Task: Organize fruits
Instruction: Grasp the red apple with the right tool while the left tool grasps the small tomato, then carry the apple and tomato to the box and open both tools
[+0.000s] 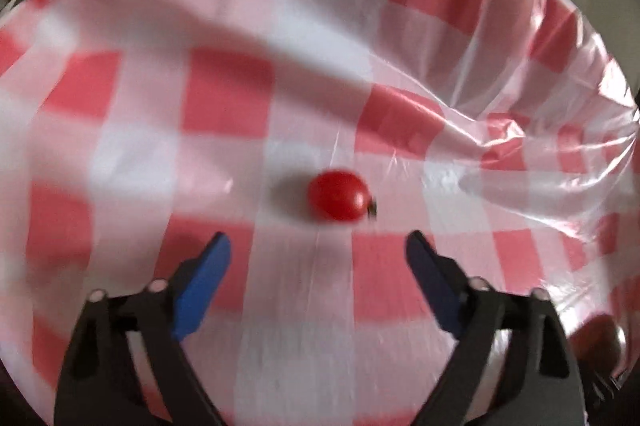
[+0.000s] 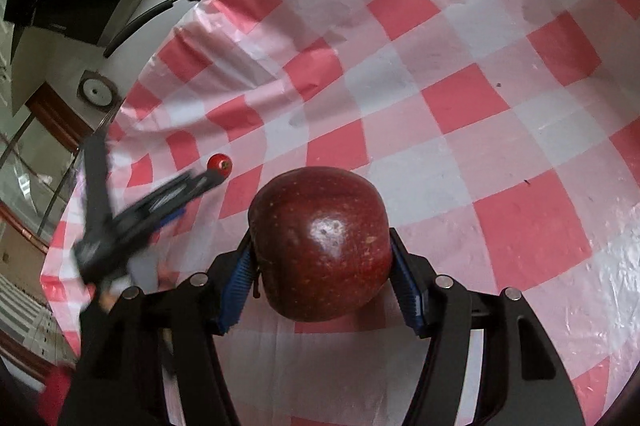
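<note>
Right gripper (image 2: 322, 266) clamps a dark red, speckled apple (image 2: 320, 246); left gripper (image 1: 318, 254) gapes wide, empty.
Glossy cherry tomato (image 1: 339, 196), seemingly stem-scarred, lies just ahead of it on the checked tablecloth (image 1: 224, 98).

Cherry tomato (image 1: 339, 195) on tablecloth (image 1: 240, 26), ahead of left gripper (image 1: 319, 250); apple (image 2: 320, 244) between right gripper (image 2: 322, 268) fingers.

A red-and-white checked plastic tablecloth (image 2: 440, 74) covers the table; a round dial (image 2: 95, 91) sits beyond its far-left edge.
</note>
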A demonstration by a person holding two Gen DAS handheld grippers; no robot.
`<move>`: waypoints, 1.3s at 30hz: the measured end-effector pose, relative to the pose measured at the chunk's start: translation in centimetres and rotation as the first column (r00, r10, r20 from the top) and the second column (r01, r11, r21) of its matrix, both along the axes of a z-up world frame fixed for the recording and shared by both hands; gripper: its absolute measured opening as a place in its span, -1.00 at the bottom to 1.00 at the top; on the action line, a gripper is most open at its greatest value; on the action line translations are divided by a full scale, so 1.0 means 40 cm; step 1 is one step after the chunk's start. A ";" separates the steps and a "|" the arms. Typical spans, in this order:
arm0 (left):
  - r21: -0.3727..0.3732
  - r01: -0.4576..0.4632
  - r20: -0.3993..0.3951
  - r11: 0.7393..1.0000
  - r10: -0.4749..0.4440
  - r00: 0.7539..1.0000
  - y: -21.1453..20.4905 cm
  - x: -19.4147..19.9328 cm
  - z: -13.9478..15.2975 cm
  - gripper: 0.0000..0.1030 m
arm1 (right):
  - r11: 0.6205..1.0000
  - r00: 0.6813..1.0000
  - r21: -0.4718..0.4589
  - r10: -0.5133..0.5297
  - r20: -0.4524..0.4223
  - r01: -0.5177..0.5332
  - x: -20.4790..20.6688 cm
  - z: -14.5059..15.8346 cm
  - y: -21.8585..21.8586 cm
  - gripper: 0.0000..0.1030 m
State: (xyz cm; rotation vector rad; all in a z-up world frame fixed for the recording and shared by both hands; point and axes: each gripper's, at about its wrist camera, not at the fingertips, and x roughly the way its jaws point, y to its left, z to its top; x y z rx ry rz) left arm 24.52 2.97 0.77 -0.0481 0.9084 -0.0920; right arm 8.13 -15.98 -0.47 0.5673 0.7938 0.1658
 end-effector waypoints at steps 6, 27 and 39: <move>0.105 0.161 -0.012 0.981 -0.160 0.987 -0.053 0.034 -0.004 -0.28 | 1.000 1.000 0.010 0.006 0.000 -0.006 0.005 0.000 -0.001 0.19; -0.201 -0.027 0.250 0.979 0.078 0.965 0.144 -0.640 0.121 -0.29 | 1.000 1.000 -0.014 0.013 0.006 -0.013 0.004 0.003 0.009 0.19; -0.230 -0.120 0.223 0.966 0.172 0.960 0.308 -0.876 0.082 -0.29 | 0.991 0.994 -0.084 0.104 -0.019 -0.106 -0.036 0.020 0.077 0.19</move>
